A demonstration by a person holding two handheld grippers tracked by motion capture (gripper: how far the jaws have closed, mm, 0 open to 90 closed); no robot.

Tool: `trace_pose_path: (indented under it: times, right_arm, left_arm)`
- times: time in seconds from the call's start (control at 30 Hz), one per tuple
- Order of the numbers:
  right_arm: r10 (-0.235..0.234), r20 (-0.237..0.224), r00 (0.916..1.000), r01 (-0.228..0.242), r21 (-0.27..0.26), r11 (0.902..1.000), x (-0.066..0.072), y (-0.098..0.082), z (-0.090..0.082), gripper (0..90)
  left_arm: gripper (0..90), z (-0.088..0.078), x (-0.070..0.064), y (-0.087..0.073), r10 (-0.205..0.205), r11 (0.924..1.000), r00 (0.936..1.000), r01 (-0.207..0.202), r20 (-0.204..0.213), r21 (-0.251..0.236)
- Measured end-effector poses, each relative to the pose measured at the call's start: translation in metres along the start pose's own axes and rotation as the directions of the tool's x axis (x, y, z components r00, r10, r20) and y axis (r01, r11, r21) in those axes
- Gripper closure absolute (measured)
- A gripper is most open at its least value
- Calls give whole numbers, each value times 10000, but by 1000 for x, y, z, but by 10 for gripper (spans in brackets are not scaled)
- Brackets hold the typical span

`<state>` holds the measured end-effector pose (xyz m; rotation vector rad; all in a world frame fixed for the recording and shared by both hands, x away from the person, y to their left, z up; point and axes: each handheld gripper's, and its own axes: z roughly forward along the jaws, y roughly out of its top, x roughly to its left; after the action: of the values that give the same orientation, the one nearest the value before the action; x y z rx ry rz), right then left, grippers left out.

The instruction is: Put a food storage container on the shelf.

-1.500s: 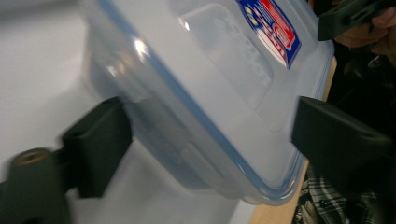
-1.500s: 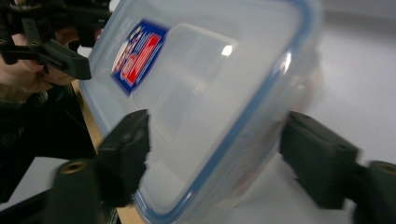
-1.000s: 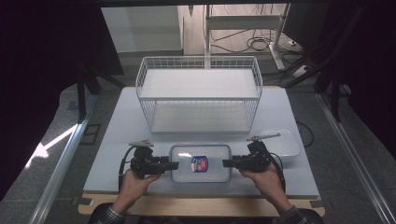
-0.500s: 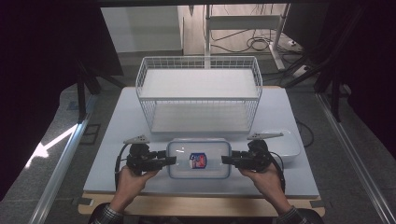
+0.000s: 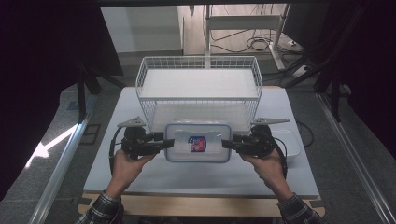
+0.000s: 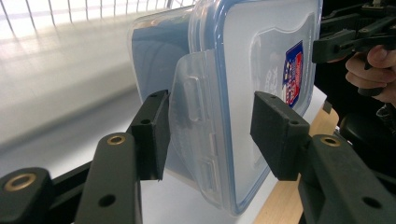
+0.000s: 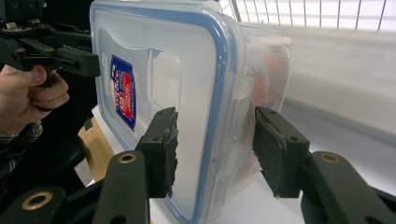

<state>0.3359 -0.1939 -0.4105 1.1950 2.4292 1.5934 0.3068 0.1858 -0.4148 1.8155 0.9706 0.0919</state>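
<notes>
From above, one lidded box (image 5: 198,142) hung over the table (image 5: 140,182) before one wire basket (image 5: 198,88), each end clamped by one gripper, left (image 5: 164,143) and right (image 5: 229,143); each gripper view showed two jaws pinching it.

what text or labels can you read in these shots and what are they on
No text reads clearly.
Sticker on the lid of the clear container: red, white and blue, with small print, too blurred to read in the high view and both gripper views.
Wire basket: no lettering visible.
</notes>
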Motion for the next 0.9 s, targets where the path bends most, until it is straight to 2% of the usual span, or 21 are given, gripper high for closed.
trace_pose_path:
  times: [0.47,0.73,0.77,0.9]
  right_arm:
    - [-476,66,9988,479,-389,9981,5,39,-8,514]
    - [-648,185,9977,657,-562,9963,6,70,-11,515]
    - [-648,185,9977,657,-562,9963,6,70,-11,515]
    - [-740,247,9970,756,-722,9945,7,89,-14,511]
  left_arm:
    - [485,-12,0,32,246,9983,9996,-252,-119,-527]
    - [486,-16,6,57,178,9971,9998,-180,-29,-733]
    - [486,-17,6,61,194,9969,9998,-199,-68,-766]
    - [486,-22,6,78,313,9957,9994,-326,-162,-872]
